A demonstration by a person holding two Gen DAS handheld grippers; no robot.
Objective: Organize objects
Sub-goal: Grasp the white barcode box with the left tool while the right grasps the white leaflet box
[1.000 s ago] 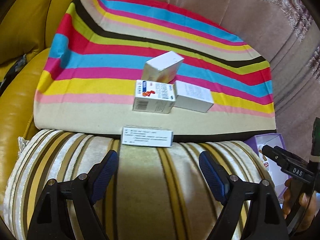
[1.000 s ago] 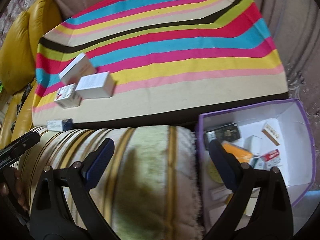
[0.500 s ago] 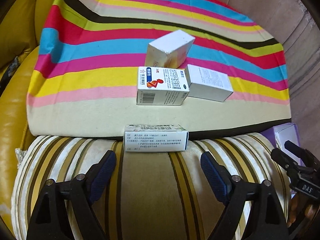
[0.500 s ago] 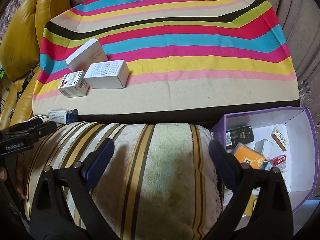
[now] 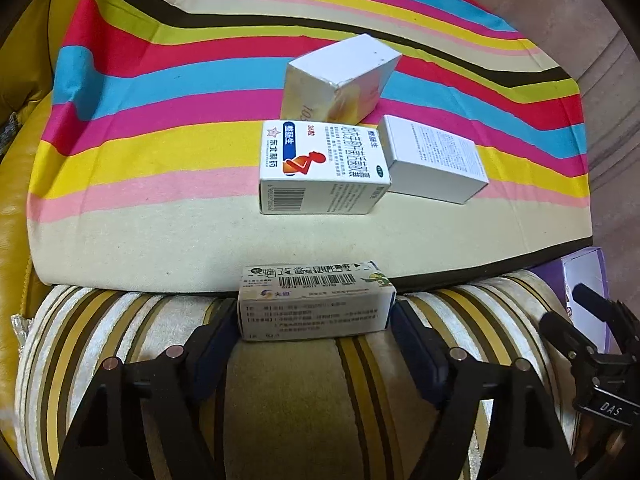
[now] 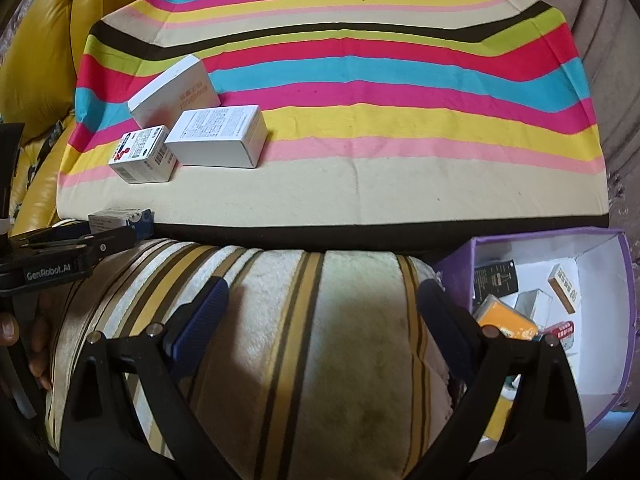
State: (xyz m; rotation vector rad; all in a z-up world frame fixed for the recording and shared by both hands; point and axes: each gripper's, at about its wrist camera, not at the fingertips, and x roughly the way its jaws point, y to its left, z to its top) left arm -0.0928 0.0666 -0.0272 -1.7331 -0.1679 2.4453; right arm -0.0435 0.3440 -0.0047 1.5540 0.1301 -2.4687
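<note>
A small white medicine box with a barcode (image 5: 316, 304) lies where the striped cushion (image 5: 280, 400) meets the colourful cloth (image 5: 140, 128). My left gripper (image 5: 315, 314) is closing on it, its blue pads touching the box's two short ends. In the right wrist view the same box (image 6: 120, 218) shows between the left gripper's fingers (image 6: 116, 240). Three more boxes sit on the cloth: one with a red figure (image 5: 320, 160), a plain white one (image 5: 432, 164), and a tilted white one (image 5: 340, 80). My right gripper (image 6: 323, 296) hangs open over the cushion with nothing in it.
A purple cardboard box (image 6: 626, 300) with several small packages inside stands at the right of the cushion. Yellow leather sofa cushions (image 6: 36, 52) border the cloth on the left. A person's hand (image 6: 38, 356) holds the left gripper.
My left gripper moved down and forward to the small barcode box, and its jaws came in around the box's ends. The right gripper shifted slightly, so the purple box sits further right.
</note>
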